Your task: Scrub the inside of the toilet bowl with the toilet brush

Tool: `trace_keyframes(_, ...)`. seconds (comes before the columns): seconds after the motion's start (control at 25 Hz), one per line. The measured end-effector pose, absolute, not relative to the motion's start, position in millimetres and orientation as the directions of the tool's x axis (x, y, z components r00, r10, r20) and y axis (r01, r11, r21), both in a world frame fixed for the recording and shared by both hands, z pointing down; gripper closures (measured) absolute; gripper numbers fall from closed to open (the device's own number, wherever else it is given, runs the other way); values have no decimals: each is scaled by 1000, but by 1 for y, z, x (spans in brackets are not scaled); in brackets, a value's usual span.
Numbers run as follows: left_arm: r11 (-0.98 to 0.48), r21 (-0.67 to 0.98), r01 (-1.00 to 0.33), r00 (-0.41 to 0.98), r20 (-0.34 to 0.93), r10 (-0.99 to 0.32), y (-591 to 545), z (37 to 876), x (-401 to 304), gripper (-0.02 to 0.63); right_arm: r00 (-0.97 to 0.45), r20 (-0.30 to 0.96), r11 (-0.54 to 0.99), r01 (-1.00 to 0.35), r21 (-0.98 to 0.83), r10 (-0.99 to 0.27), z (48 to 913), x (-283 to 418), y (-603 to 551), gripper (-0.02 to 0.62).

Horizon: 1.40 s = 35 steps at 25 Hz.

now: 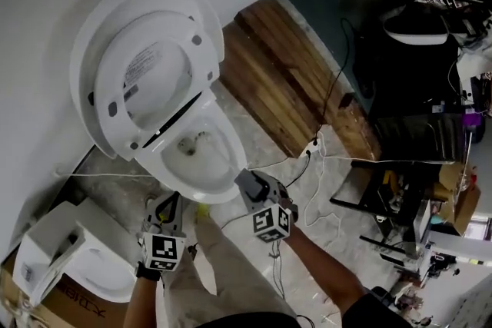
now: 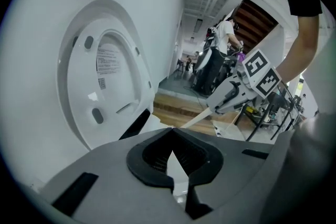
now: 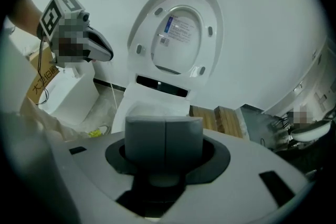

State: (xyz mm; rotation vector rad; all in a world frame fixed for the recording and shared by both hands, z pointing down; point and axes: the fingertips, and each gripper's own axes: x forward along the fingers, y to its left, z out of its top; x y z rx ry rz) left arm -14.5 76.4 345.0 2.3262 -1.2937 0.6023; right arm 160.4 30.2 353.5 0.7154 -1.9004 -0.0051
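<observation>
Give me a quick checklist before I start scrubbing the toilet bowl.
1. Raised lid and seat: ok, both stand upright.
2. Access to the toilet bowl: ok, nothing covers it.
3. Brush in grip: cannot tell. The right gripper has its pads pressed together, the left gripper has its tips meeting, and no brush shows clearly.
4. Grippers near the bowl: ok, both hover by its front rim.
5. Floor underfoot: not ok, white cables trail beside the bowl.
</observation>
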Motion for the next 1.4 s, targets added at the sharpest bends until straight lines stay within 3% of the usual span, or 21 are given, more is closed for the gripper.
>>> trace_keyframes(0.6, -457, 179, -871, 469, 575, -670, 67, 410, -14, 589, -292, 801, 845, -300, 442, -523, 431, 132, -6, 411)
trace_keyframes(1.04, -458, 204, -865, 484, 579, -656, 74, 421, 0, 589, -275, 818, 856, -279, 435, -505, 449, 146, 5, 411)
trace_keyframes(1.4, -476, 216, -853, 503, 586, -635, 80, 427, 11, 589, -248, 791, 828, -131, 545, -560, 494, 114, -23, 410)
